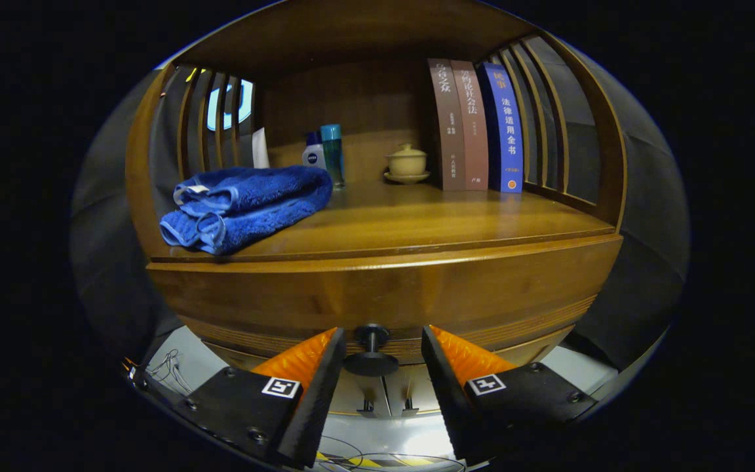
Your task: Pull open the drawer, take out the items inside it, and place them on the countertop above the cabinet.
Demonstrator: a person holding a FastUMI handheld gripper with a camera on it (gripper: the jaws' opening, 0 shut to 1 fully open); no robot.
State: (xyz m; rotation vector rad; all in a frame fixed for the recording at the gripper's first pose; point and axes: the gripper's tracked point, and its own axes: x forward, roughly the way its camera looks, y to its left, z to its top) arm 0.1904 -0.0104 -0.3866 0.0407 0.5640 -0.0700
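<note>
With the drawer (377,298) still closed, the tool (377,357) sits spread wide, one finger on each side of the drawer knob (371,354), and neither finger is touching it as far as I can tell. That dark knob is a round disc on a short stem, sticking out from the bottom middle of the drawer front, right there between the fingertips. The items to fetch must be inside, hidden behind that front.

Here is how I'd judge the step: slide forward a touch so the pads pass the disc and close on the narrow stem behind it, or squeeze the disc squarely across its rim. A smooth round knob could slip, so the grip wants to be centred and level, then a straight pull back, no twisting, so the drawer runs true.

The cabinet is glossy brown wood, grain showing, with fine ridged moulding along the drawer's lower edge. Above, the bench (417,223) shines under the light. On it, to the left, a folded blue towel (246,206), thick and plush, overhangs the front edge. Further back stand two small bottles (325,154), a pale lidded ceramic cup on a saucer (407,164), and three upright hardback books (476,124) against slatted sides. The bare middle of the bench looks the best landing spot.
</note>
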